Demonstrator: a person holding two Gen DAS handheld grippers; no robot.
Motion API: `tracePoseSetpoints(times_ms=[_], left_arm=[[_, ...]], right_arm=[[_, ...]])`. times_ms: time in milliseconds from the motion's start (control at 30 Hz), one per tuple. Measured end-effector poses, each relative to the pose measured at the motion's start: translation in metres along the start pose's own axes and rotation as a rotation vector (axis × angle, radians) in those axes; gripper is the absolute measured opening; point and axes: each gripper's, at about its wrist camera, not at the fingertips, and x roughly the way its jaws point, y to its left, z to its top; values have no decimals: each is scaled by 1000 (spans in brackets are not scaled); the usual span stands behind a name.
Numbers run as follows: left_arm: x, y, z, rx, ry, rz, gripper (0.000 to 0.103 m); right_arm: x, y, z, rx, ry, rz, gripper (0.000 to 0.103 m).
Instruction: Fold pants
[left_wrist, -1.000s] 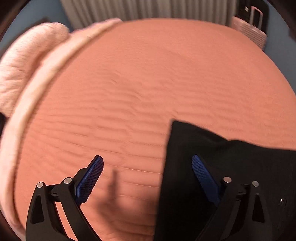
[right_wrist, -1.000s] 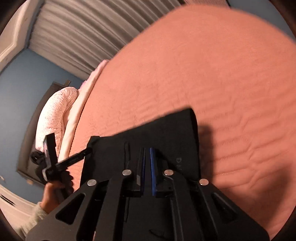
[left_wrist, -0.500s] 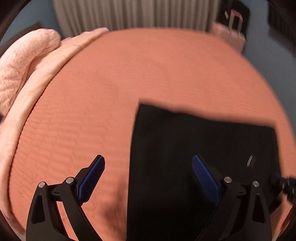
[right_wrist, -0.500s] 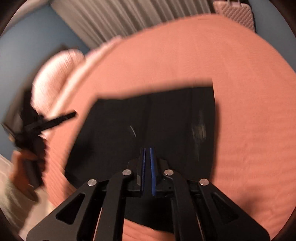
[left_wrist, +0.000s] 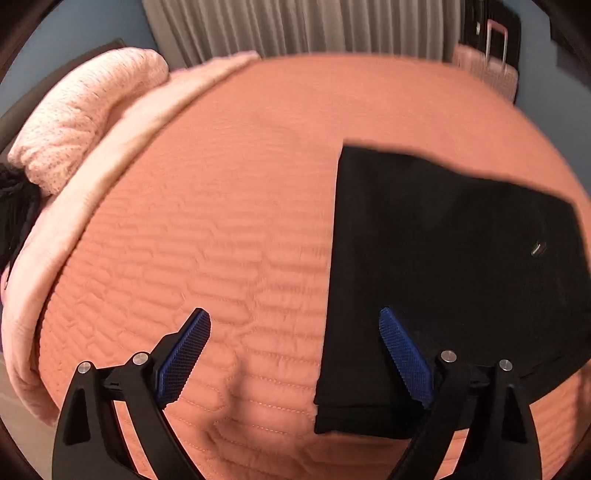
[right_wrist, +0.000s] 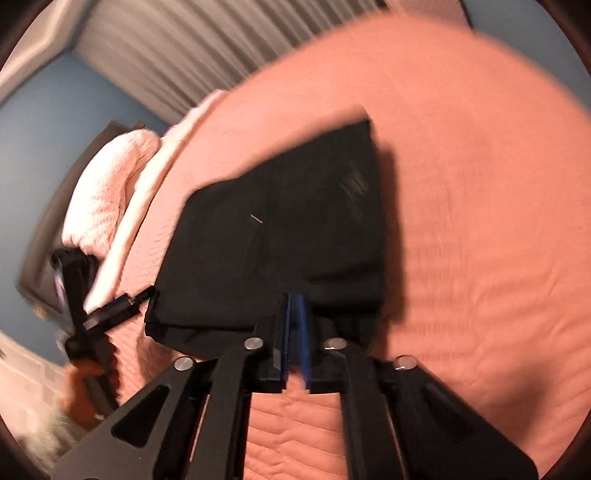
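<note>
The black pants (left_wrist: 443, 266) lie folded into a flat rectangle on the salmon quilted bedspread (left_wrist: 229, 206). The left gripper (left_wrist: 295, 343) hangs released, jaws spread wide, its right finger over the pants' near left corner, its left over bare quilt. The right gripper (right_wrist: 294, 325) is clenched on nothing, the pants just ahead of its tips.

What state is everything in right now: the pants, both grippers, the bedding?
black pants: folded into a flat stack, lying on the bedspread, held by neither gripper.
left gripper: open, nothing between its fingers, above the pants' left edge.
right gripper: shut, empty, at the pants' near edge.
orange bedspread: spread flat, quilted, lightly rippled.
pink blanket: bunched up at the bed's far left.
</note>
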Motion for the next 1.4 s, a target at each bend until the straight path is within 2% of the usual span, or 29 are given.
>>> tracePoseSetpoints(times_ms=[33, 67, 100, 133, 167, 200, 233, 333, 467, 533, 600, 633, 667, 700, 733, 767, 800, 900, 967, 1000, 1033, 1067, 1133, 1200, 1233, 1267, 1300, 1367, 1400], left_arm=[[-3, -2, 2, 3, -13, -15, 94], [3, -10, 1, 33, 9, -18, 94], [17, -18, -1, 77, 45, -2, 95], [39, -23, -8, 136, 107, 52, 96], [43, -15, -10, 119, 109, 20, 95], [38, -8, -4, 68, 94, 4, 89], [27, -1, 10, 18, 48, 29, 89], [19, -8, 56, 30, -39, 15, 92], [76, -8, 120, 49, 27, 41, 92], [112, -14, 137, 114, 78, 90, 92], [161, -10, 142, 197, 136, 177, 95], [181, -6, 141, 225, 164, 200, 96], [196, 0, 139, 226, 172, 188, 98], [204, 13, 145, 186, 152, 168, 98], [209, 25, 148, 136, 163, 189, 98], [211, 34, 151, 104, 169, 163, 98], [210, 38, 154, 102, 162, 172, 97], [185, 36, 162, 104, 107, 227, 93], [144, 34, 164, 63, 20, 143, 93], [131, 33, 164, 62, -6, 105, 93], [112, 30, 162, 74, -37, 47, 94], [95, 22, 152, 98, -53, -9, 96], [78, -4, 125, 182, -36, -77, 96], [76, -29, 80, 262, 17, -77, 96], [88, -33, 56, 290, 72, -52, 96], [94, -36, 39, 289, 96, -39, 97], [85, -23, 31, 214, 51, -53, 97], [73, -7, 30, 127, 89, -27, 93], [63, 1, 27, 83, 86, -47, 95]], right_arm=[[7, 4, 3, -39, 16, -20, 5], [25, -2, 0, -58, 64, -94, 4], [18, -29, -6, -55, 104, -106, 0], [16, -36, -7, -18, 89, -63, 0], [9, -40, -5, 45, 72, -41, 0], [2, -33, 0, 57, 60, -58, 0], [-3, -24, 5, 38, 40, -67, 7], [-1, 10, 35, -52, 0, -39, 7], [33, 29, 76, -106, -3, 20, 7], [54, 29, 93, -126, 13, 11, 7], [71, 8, 102, -126, 61, -18, 7], [79, -13, 100, -121, 101, -87, 6], [86, -32, 97, -104, 125, -88, 0], [84, -48, 95, -49, 113, -11, 0], [76, -57, 96, 25, 95, 5, 0], [68, -55, 98, 38, 68, -47, 0], [60, -42, 101, 13, 32, -53, 7], [66, -26, 98, -113, 36, 3, 3], [88, -48, 105, -74, 83, -104, 1], [87, -62, 105, 13, 79, -60, 0], [72, -67, 104, 89, 29, -52, 0], [59, -59, 101, 83, -15, -64, 7], [40, -43, 83, -17, -35, -47, 6], [47, -50, 64, -81, 40, -146, 4], [48, -66, 53, -36, 83, -187, 4], [40, -72, 46, 37, 65, -149, 4], [25, -73, 40, 91, 31, -111, 7], [4, -57, 24, 30, -12, -79, 7], [3, -58, 19, -5, -1, -92, 7]])
